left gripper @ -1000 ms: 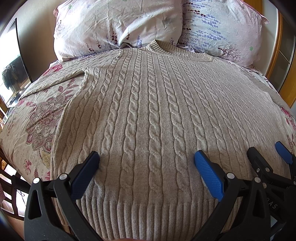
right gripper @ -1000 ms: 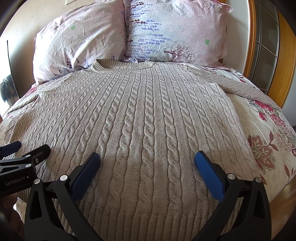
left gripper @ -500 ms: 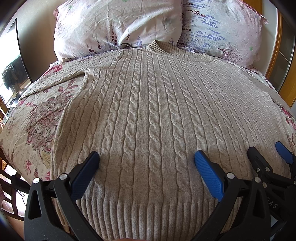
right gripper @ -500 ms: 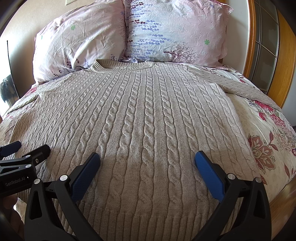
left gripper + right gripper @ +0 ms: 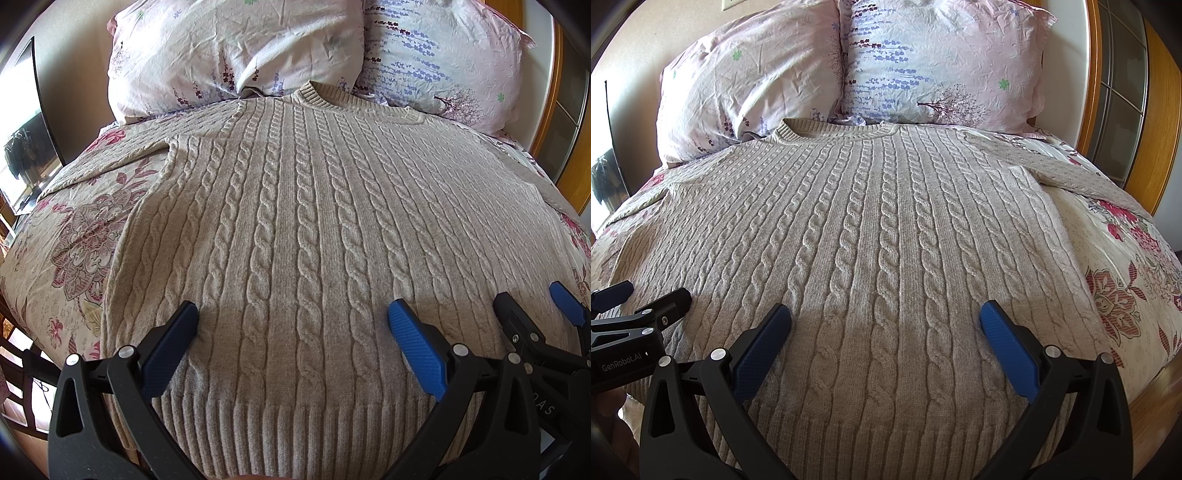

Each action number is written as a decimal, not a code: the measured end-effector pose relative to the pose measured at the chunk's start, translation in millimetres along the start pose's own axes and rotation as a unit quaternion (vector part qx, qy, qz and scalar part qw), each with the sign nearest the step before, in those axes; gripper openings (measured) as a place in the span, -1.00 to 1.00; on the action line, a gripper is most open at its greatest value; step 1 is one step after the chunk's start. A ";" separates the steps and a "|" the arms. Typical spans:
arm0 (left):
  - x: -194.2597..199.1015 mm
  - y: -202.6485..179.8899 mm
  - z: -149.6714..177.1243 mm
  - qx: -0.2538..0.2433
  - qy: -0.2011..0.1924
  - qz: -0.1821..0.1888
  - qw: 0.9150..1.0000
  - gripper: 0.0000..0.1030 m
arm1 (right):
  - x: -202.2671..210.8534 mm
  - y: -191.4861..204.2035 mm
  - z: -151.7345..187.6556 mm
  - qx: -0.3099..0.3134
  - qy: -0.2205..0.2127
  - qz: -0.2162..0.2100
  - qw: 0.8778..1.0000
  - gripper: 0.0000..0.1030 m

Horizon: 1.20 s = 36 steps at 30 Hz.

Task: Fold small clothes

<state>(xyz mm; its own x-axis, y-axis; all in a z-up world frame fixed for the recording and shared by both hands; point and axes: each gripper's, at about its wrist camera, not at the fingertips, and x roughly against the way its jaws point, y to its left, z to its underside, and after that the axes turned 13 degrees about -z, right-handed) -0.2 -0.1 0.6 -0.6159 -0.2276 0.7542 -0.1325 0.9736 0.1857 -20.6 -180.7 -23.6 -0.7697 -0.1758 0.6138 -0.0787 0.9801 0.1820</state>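
A beige cable-knit sweater (image 5: pixel 295 229) lies flat and spread out on the bed, collar toward the pillows, ribbed hem nearest me; it also fills the right wrist view (image 5: pixel 879 240). Its sleeves stretch out to both sides. My left gripper (image 5: pixel 291 317) is open and empty, hovering over the lower part of the sweater just above the hem. My right gripper (image 5: pixel 884 321) is open and empty over the same lower part, further right. The right gripper shows at the left wrist view's right edge (image 5: pixel 532 310); the left gripper shows at the right wrist view's left edge (image 5: pixel 646 299).
Two floral pillows (image 5: pixel 236 55) (image 5: pixel 942 62) lean at the head of the bed. A flowered bedspread (image 5: pixel 74 236) covers the mattress. A wooden bed frame and glazed door (image 5: pixel 1126 92) stand at the right. A dark screen (image 5: pixel 22 129) stands at the left.
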 end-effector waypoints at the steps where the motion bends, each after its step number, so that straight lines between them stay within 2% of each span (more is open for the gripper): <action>1: 0.0 0.0 -0.1 0.000 0.000 0.000 1.000 0.97 | 0.0 0.0 0.1 0.000 0.000 0.000 1.000 0.97; 18: 0.2 0.0 0.1 0.000 -0.001 0.000 1.000 0.97 | 0.9 0.9 1.4 0.001 0.000 0.000 1.000 0.97; 28: 2.3 -2.2 -5.4 -0.008 0.009 0.004 1.000 0.97 | -5.2 0.6 -2.1 0.002 0.030 -0.004 1.000 0.97; 31: -0.3 -2.3 -9.3 -0.018 0.017 0.007 1.000 0.97 | -7.1 0.7 -5.9 0.006 0.059 -0.013 0.998 0.97; 36: -6.1 -1.9 -16.2 -0.034 0.030 0.015 0.999 0.97 | -2.9 -5.7 -8.1 0.031 0.057 -0.047 0.997 0.97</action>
<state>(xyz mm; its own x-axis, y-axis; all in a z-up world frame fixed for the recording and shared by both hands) 16.4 -0.8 5.8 -0.5703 -0.2012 0.7964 -0.0612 0.9773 0.2031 -12.7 -186.5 -20.3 -0.6808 -0.2734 0.6795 -0.1887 0.9619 0.1979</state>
